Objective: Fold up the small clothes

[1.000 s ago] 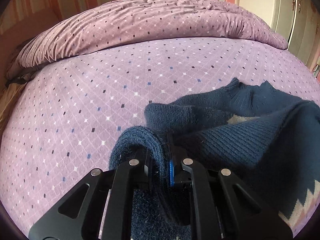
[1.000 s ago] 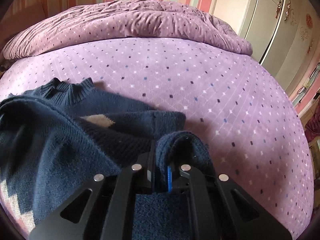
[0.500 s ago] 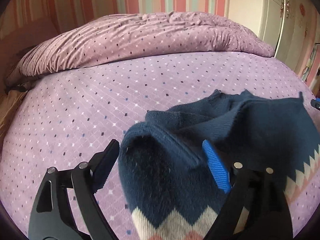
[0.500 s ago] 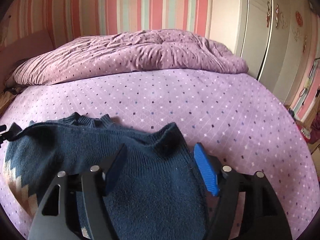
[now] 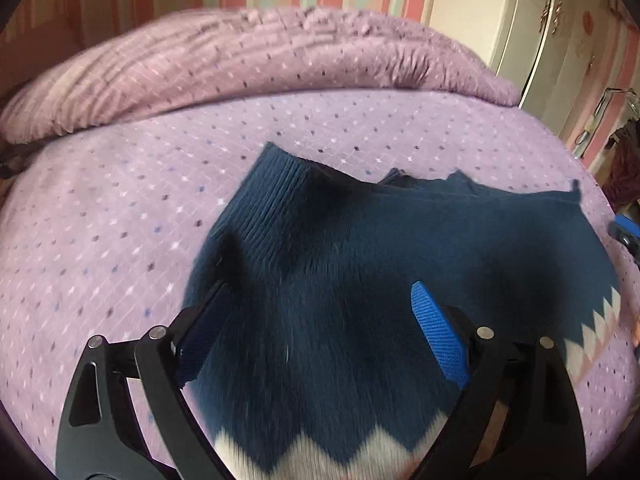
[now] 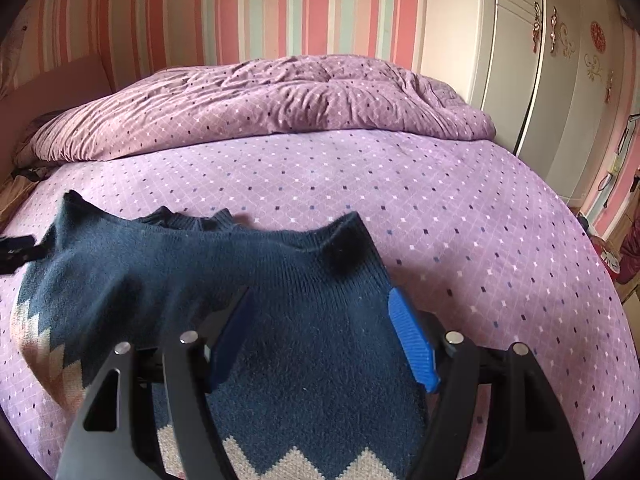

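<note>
A small navy knitted sweater (image 5: 360, 264) with a white and pink zigzag band lies folded on the purple bed; it also shows in the right wrist view (image 6: 248, 280). My left gripper (image 5: 316, 316) is open, its fingers spread over the sweater's left side, holding nothing. My right gripper (image 6: 320, 320) is open over the sweater's right side, holding nothing. A ribbed sleeve cuff (image 5: 280, 184) points away from me at the left. The left gripper's tip (image 6: 16, 248) shows at the left edge of the right wrist view.
The sweater rests on a purple dotted bedspread (image 6: 440, 208). A rumpled purple duvet (image 6: 280, 100) is heaped at the far end. A white wardrobe (image 6: 540, 60) stands at the right, and a striped wall (image 6: 280, 8) is behind the bed.
Both grippers were shut on sweater folds a second ago. They have opened, let the sweater drop flat on the bed, and pulled up and back from it.
</note>
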